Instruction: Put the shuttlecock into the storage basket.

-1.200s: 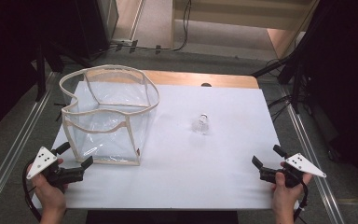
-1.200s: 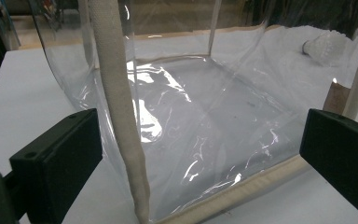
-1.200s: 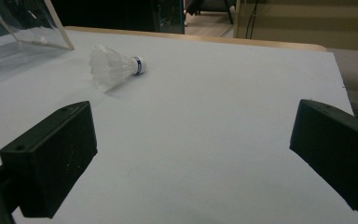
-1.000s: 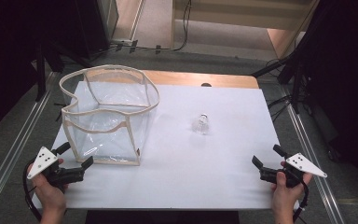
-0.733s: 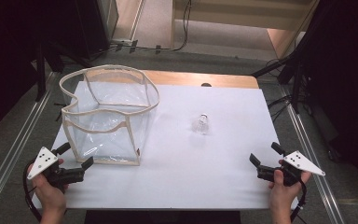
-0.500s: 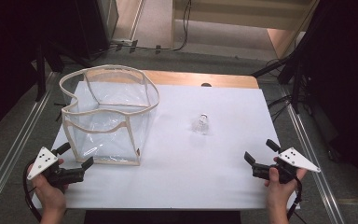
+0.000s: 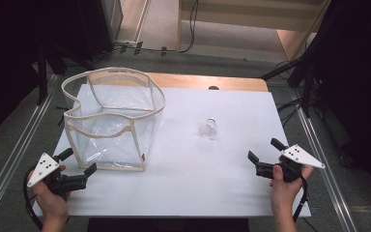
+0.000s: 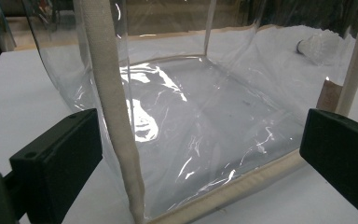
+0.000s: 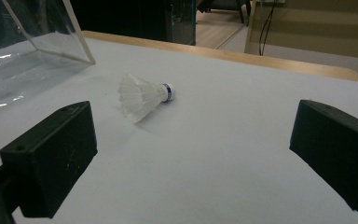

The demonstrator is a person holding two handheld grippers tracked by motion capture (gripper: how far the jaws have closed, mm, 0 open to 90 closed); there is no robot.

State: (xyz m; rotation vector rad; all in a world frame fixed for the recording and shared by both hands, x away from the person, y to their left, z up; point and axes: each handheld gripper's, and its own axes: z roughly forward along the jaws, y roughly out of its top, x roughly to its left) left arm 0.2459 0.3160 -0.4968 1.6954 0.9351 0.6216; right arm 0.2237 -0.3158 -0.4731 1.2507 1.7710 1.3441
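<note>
The shuttlecock [image 7: 208, 129] lies on its side on the white table [image 7: 193, 183], right of centre, apart from the clear bag [image 7: 111, 121] standing at the left edge. The right gripper [image 7: 265, 157], near the right edge, points at it, jaws wide and empty. The left gripper [image 7: 79, 163], jaws wide, faces the bag's near corner.
</note>
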